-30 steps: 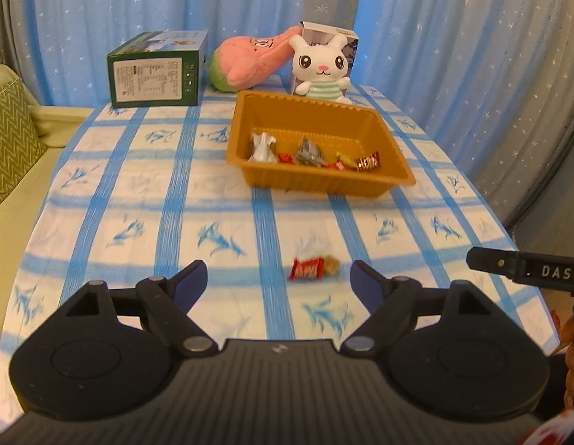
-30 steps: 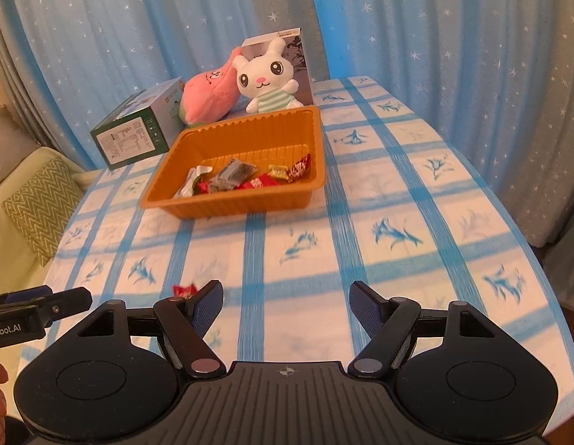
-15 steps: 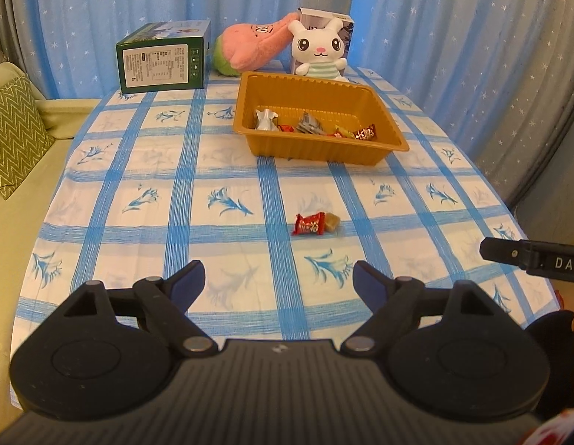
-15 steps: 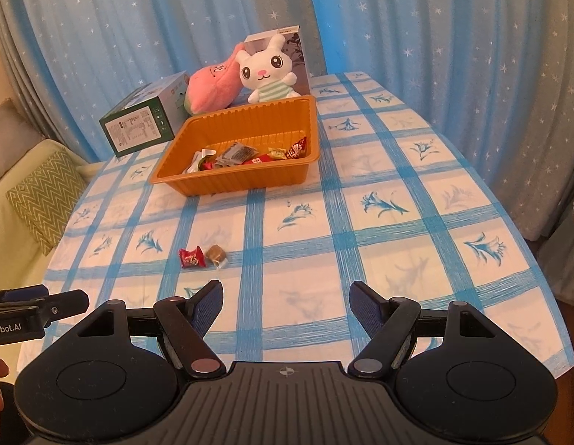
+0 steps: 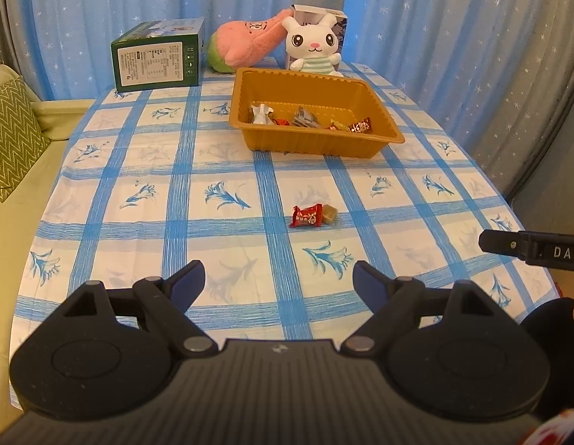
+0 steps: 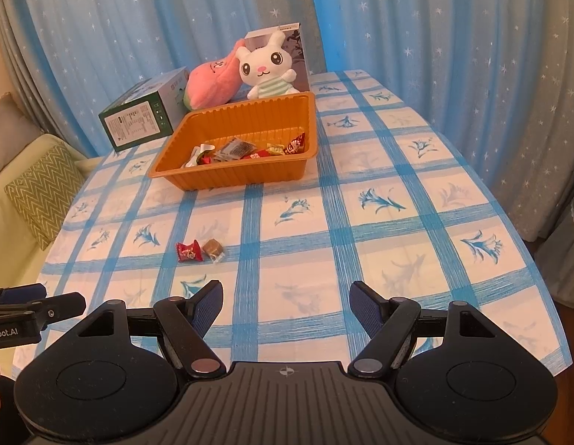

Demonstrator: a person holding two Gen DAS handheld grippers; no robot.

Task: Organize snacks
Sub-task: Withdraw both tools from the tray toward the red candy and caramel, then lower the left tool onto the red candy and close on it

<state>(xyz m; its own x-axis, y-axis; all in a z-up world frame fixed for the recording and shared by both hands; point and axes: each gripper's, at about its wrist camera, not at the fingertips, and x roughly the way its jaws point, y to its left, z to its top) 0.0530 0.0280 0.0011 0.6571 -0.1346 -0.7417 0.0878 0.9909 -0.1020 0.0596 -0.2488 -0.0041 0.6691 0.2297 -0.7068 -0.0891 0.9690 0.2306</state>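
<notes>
A red-wrapped candy (image 5: 306,216) and a small brown candy (image 5: 329,212) lie side by side on the blue-checked tablecloth (image 5: 220,170). The same red candy (image 6: 190,251) and brown candy (image 6: 213,249) show in the right wrist view. Behind them an orange tray (image 5: 376,137) holds several wrapped snacks (image 5: 309,118); the tray (image 6: 235,180) is also in the right view. My left gripper (image 5: 279,278) hovers open over the near table, short of the candies, nothing between its fingers. My right gripper (image 6: 286,298) stands open and empty, to the right of the candies.
A green box (image 5: 159,61), a pink plush (image 5: 246,42), a white rabbit plush (image 5: 314,50) and a grey box behind it stand at the far end. Blue starred curtains surround the table. A sofa with a zigzag cushion (image 5: 10,133) lies left.
Both grippers have drawn back from the tray toward the near edge, so more tablecloth and both candies show in each view. Both stay open.
</notes>
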